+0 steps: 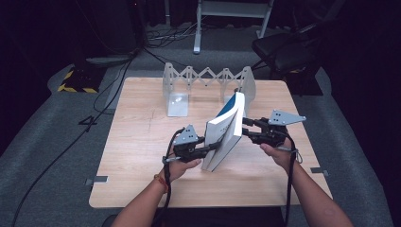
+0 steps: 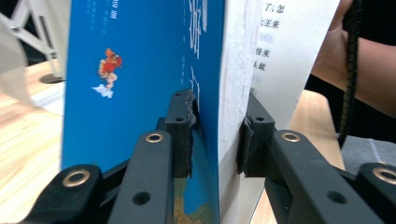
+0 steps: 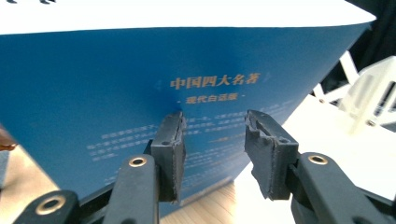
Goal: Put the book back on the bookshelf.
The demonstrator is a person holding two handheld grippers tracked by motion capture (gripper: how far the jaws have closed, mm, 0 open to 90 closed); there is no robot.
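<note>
A thick book (image 1: 226,131) with a blue cover and a white page block stands on one corner on the wooden table (image 1: 142,156), tilted toward the back right. My left gripper (image 1: 213,147) is shut on its lower part. In the left gripper view the book (image 2: 140,60) sits between the pads (image 2: 183,135), one on the blue cover and one on the white back. My right gripper (image 1: 246,128) is at the book's right side. In the right gripper view the jaws (image 3: 215,140) stand apart, with their tips at the blue cover (image 3: 116,79) and nothing between them.
A white expanding book rack (image 1: 208,78) with upright end plates stands at the table's back edge, just behind the book; it shows at the right of the right gripper view (image 3: 369,98). A dark chair (image 1: 283,52) and cables lie on the floor beyond.
</note>
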